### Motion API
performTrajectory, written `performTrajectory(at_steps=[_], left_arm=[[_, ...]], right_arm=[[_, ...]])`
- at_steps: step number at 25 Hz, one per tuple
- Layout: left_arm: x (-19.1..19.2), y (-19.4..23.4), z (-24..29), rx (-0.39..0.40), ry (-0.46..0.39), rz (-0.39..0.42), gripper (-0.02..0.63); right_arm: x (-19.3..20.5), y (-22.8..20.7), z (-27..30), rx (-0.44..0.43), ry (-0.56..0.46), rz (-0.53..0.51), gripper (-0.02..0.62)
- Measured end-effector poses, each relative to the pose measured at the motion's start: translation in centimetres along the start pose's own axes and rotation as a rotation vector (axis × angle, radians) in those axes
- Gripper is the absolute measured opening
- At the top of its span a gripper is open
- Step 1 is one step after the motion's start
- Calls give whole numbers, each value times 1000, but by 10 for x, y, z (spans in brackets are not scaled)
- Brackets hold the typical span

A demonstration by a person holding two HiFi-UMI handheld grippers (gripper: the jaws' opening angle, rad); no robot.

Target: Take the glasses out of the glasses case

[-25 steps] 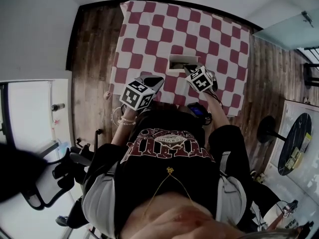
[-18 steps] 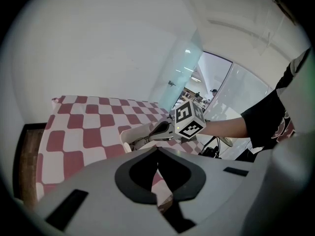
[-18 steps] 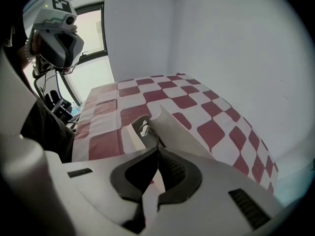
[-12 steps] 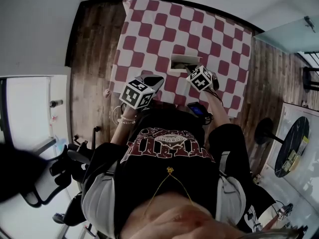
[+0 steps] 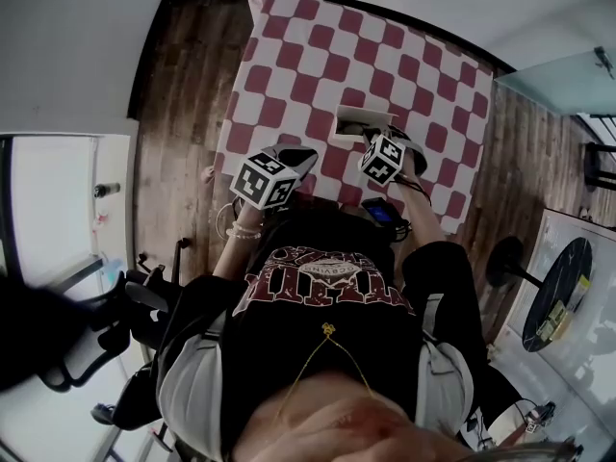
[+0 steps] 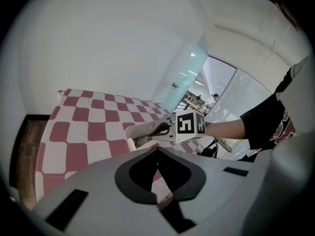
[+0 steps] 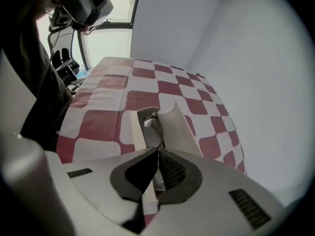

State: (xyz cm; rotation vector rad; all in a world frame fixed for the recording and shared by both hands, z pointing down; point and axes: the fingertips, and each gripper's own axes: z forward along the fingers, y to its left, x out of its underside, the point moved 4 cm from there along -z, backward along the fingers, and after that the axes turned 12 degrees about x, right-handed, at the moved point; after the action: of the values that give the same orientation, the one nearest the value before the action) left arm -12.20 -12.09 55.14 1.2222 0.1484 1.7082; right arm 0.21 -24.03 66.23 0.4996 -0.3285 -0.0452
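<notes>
An open cream glasses case (image 5: 354,121) lies on the red-and-white checked table (image 5: 289,65), near its front edge. In the right gripper view the glasses (image 7: 153,128) lie in the case (image 7: 178,129) with its lid raised. My right gripper (image 7: 157,151) is down in the case, its jaw tips pinched together on the middle of the glasses, with one lens beyond the tips and one behind them. In the head view the right gripper (image 5: 371,137) reaches the case's front right. My left gripper (image 5: 304,154) hovers left of the case, shut and empty (image 6: 157,149).
A dark phone-like object with cables (image 5: 383,214) sits at the table's front edge by the person's body. Wooden floor (image 5: 183,114) flanks the table on both sides. A white wall runs behind the table's far edge.
The right gripper has shifted left, over the case. The left gripper has stayed about where it was.
</notes>
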Motion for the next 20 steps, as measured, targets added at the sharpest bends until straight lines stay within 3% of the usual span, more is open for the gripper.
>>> performTrajectory(at_steps=[13,17,20], left_arm=[[6,6,-14,-19,-41,-38,-2],[7,9,-17,-20,-47,-46,-2],[9,12,-20,-22,-54,-58,-2]], right_arm=[[-7,5,5,66,58,-280,20],[-8,-11,0,112,63,-265,23],[-11,-15,0,88,59,-248,38]])
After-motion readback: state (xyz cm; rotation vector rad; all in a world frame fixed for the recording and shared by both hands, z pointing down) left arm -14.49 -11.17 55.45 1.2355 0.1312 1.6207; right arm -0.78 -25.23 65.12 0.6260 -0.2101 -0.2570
